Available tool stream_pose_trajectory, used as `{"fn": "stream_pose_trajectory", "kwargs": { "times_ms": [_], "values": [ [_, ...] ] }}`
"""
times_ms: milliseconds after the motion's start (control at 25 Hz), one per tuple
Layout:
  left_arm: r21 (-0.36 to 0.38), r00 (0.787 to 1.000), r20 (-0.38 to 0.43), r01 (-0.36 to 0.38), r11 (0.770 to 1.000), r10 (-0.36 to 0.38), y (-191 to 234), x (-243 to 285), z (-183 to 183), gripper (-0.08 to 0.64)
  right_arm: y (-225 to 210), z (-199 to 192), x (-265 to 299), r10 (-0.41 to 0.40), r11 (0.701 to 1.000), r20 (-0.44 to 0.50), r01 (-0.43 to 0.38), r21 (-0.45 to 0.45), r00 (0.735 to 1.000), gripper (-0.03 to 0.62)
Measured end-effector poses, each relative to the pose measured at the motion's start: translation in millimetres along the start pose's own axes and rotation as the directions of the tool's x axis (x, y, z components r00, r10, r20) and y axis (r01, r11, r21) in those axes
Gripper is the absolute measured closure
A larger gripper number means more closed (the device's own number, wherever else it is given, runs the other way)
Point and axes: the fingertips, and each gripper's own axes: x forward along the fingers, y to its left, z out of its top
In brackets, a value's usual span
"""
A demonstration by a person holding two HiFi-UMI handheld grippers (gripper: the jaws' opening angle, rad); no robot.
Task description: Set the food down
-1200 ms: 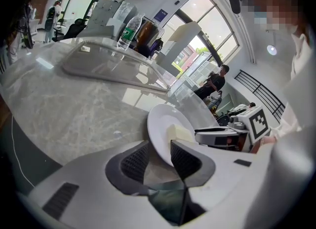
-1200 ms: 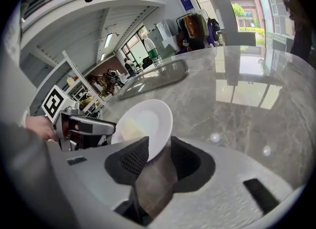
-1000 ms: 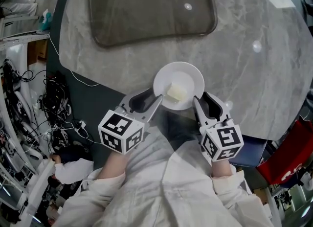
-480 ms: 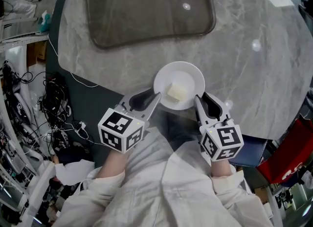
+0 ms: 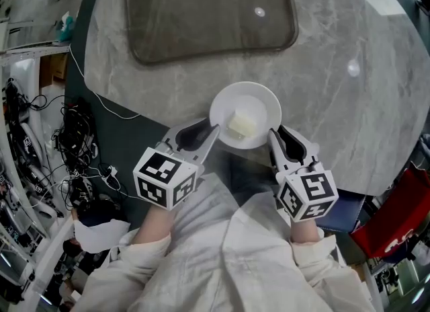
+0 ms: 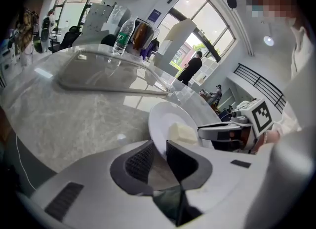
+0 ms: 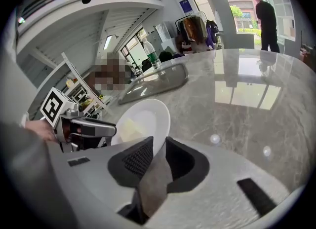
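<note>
A white plate [image 5: 261, 101] carries a pale yellow block of food [image 5: 242, 125] over the near edge of the round grey marble table [image 5: 336, 102]. My left gripper [image 5: 213, 132] is shut on the plate's left rim [image 6: 165, 119], with the food [image 6: 182, 133] just beyond its pads. My right gripper [image 5: 272, 136] is at the opposite rim. Its jaws are closing with the plate's edge [image 7: 148, 114] between the pads, which touch it. The left gripper view shows the right gripper [image 6: 222, 133] across the plate.
A dark rectangular tray [image 5: 208, 11] lies on the far part of the table. Bottles [image 6: 122, 36] stand beyond it. Cables [image 5: 74, 142] cover the floor at the left, and a red seat [image 5: 396, 223] stands at the right. My white coat fills the bottom.
Both grippers stay at the plate's rim, their jaws drawn in tighter on it. The plate and food have hardly moved.
</note>
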Motion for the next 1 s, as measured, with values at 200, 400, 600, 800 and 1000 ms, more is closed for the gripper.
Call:
{"fn": "stream_pose_trajectory", "kwargs": {
  "times_ms": [200,400,600,800,1000],
  "values": [
    [-0.005,0.999,0.023,-0.026,1.000,0.026,-1.7,-7.5,11.1,0.472,3.2,18.3,-2.3,0.035,0.999,0.018,-0.035,-0.028,0.999,0.526],
    [0.011,0.998,0.038,-0.053,0.999,0.053,-12.2,-9.9,25.9,0.472,-2.0,38.4,-9.2,0.067,0.996,0.036,-0.065,-0.060,0.997,0.526],
    [0.033,0.996,0.060,-0.075,0.997,0.073,-8.9,-14.9,39.2,0.472,1.5,56.0,-6.3,0.099,0.991,0.053,-0.094,-0.099,0.994,0.526],
    [0.003,0.990,0.082,-0.117,0.993,0.116,4.5,-23.3,53.0,0.472,15.3,72.2,-1.3,0.125,0.985,0.060,-0.116,-0.126,0.990,0.526],
    [-0.003,0.991,0.093,-0.093,0.996,0.093,25.8,-30.3,72.3,0.472,27.6,97.7,15.1,0.115,0.986,0.083,-0.103,-0.133,0.990,0.526]
  ]
}}
